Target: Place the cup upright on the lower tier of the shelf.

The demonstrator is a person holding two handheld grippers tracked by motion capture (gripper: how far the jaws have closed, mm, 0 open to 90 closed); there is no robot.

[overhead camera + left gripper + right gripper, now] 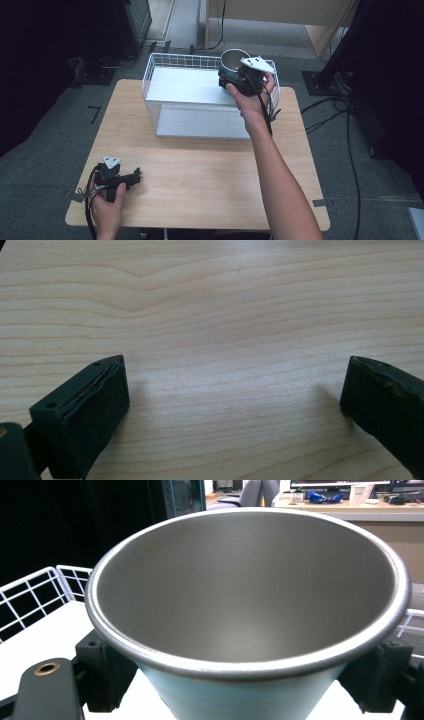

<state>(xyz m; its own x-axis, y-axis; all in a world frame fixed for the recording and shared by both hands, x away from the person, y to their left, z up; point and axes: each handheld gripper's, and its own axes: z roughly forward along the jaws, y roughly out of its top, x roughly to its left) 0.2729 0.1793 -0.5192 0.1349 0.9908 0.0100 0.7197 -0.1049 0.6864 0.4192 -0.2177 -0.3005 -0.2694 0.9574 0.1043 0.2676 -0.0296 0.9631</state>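
A light-blue metal cup (232, 62) with a bare steel inside is held upright over the far right corner of a white wire basket (165, 62). My right gripper (239, 80) is shut on the cup (250, 595), one jaw on each side of its wall just below the rim. My left gripper (131, 177) rests near the table's front left corner, held by a hand. In the left gripper view its jaws stand wide apart over bare wood, so my left gripper (232, 400) is open with nothing between them.
The wooden table (200, 180) carries the wire basket at its far middle, with a white shelf (190, 85) inside it. Cables trail over the grey floor at the right (330, 107). Dark stands and equipment surround the table's far side.
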